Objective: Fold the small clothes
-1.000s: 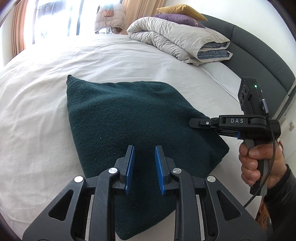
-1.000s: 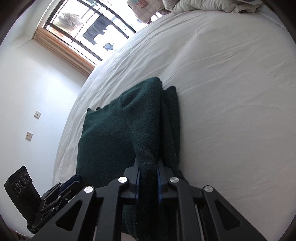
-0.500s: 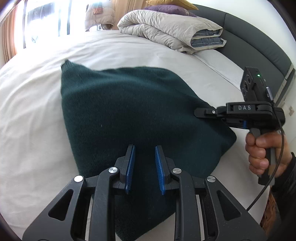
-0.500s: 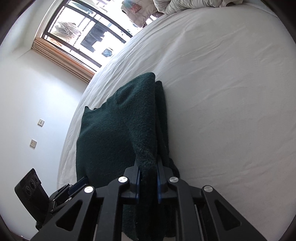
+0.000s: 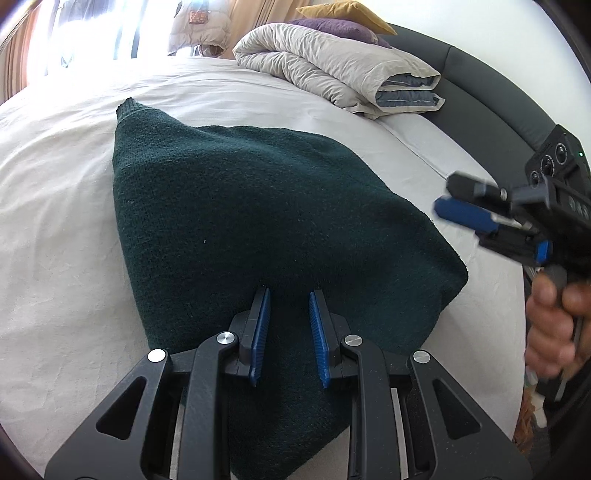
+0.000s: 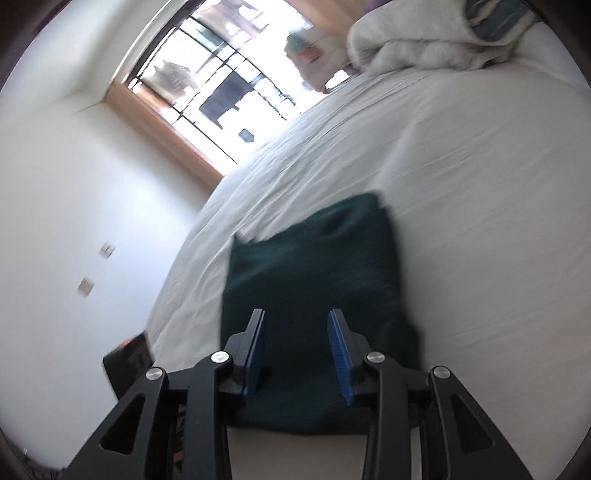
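Note:
A dark green knitted sweater lies folded flat on the white bed sheet. My left gripper hovers over its near part, jaws a little apart with nothing between them. My right gripper is off the sweater's right edge, held in a person's hand. In the right wrist view the right gripper looks along the sweater. Its jaws are opening, the blue pads clear of the cloth and nothing gripped.
A folded beige duvet and two pillows lie at the bed's head against a dark padded headboard. A bright window is beyond the far side. White sheet stretches around the sweater.
The right gripper let go of the sweater's folded edge, opened and pulled back and up; the cloth now lies flat. The left gripper sank slightly toward the sweater.

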The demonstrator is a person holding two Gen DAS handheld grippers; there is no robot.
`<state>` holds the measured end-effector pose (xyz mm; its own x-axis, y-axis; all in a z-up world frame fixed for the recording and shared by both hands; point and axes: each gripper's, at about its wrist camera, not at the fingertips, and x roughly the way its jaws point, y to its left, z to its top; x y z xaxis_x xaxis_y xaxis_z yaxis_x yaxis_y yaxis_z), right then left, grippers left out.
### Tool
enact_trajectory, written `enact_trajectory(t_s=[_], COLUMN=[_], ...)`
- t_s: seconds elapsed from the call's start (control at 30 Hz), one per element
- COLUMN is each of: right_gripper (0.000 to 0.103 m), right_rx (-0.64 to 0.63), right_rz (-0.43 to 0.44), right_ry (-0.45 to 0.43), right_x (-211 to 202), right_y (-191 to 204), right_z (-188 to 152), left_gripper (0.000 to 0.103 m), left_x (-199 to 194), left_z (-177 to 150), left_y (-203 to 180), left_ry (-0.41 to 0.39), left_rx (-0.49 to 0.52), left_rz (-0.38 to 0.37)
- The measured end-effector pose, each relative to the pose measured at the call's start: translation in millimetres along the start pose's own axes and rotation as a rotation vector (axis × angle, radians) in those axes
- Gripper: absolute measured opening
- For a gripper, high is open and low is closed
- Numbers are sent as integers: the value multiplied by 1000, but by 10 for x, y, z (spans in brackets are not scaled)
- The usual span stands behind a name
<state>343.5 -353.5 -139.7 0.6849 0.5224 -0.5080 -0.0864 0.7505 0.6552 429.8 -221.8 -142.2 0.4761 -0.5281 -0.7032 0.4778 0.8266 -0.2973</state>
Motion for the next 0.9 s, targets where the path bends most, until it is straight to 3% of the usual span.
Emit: enact_trajectory(t_s=[0.1, 0.17, 0.2, 0.23, 0.3, 0.37, 0.47, 0.67, 0.73, 0.9], right_gripper=[37, 21, 0, 0, 0, 0, 0, 0, 0, 0], right_rx=[22, 46, 26, 26, 168, 248, 208, 193, 187, 184], right_rz=[-12, -55, -52, -35, 94, 113, 93, 92, 94, 100], right_ry=[71, 86, 61, 29, -24, -78, -91, -102, -102, -106], right_x=[264, 367, 360, 335, 247, 152, 195, 227, 212, 191], right_y=[-117, -327, -409, -509, -840, -1014, -950, -881, -906, -951], right_z=[-143, -271, -310, -366, -406, -406, -430, -452, -452, -454], left_gripper=[21, 21, 21, 21, 21, 21, 21, 21, 21, 21], left_x=[-6, -5, -8, -21, -106, -237, -373, 16, 163, 287], left_z=[-17, -19, -18, -17, -12, 45, 283, 752, 737, 593], left_y=[1, 6, 15, 27, 69, 83, 100, 399, 473, 388], left_ry=[-5, -5, -7, -11, -16, -45, -119, -69, -43, -91], left_rx=[2, -1, -6, -15, -45, -69, -50, -44, -46, 15], left_rz=[-2, -8, -14, -22, -43, -36, 54, 164, 171, 240])
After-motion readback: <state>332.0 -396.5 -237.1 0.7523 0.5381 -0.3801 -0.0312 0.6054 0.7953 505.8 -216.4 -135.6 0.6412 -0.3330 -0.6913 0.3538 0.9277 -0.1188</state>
